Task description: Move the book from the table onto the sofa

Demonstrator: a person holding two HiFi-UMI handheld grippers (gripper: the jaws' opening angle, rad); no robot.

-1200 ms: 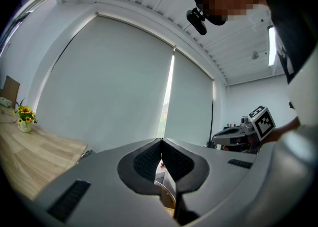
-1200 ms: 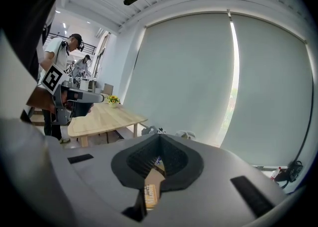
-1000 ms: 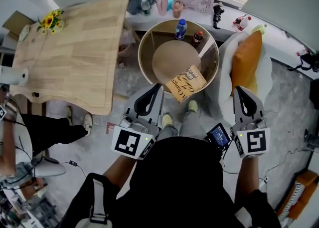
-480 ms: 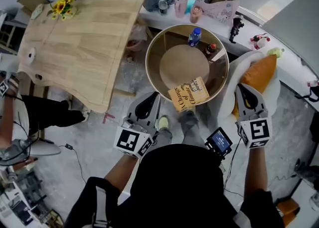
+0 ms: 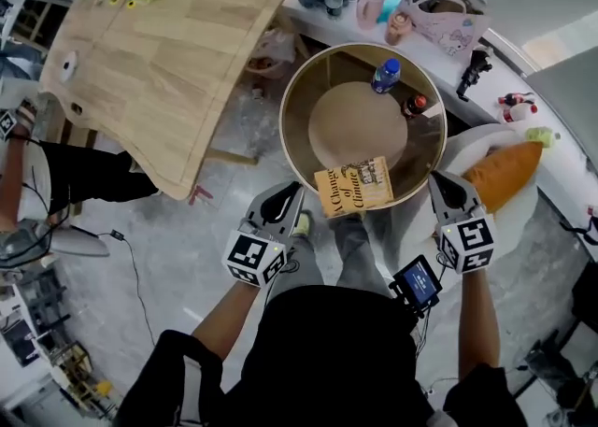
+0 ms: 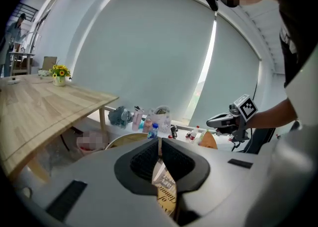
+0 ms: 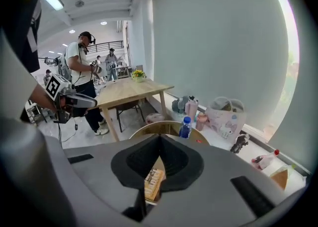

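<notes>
The tan paperback book (image 5: 353, 186) lies flat on the round glass-topped worktop with a wooden rim (image 5: 297, 89). It sits at the worktop's lower edge, centre of the head view, and one corner seems to overhang the rim. The left gripper (image 5: 291, 190) hovers just left of the book and the right gripper (image 5: 436, 179) to its right, neither touching it. The fingers (image 6: 144, 161) of both are pressed together on nothing. This looks like the approach before pickup. Next, one gripper's fingers must spread, close over the book's near edge, then carry it right to the white rounded sofa (image 5: 472, 143) with the orange cushion (image 5: 505, 171)
</notes>
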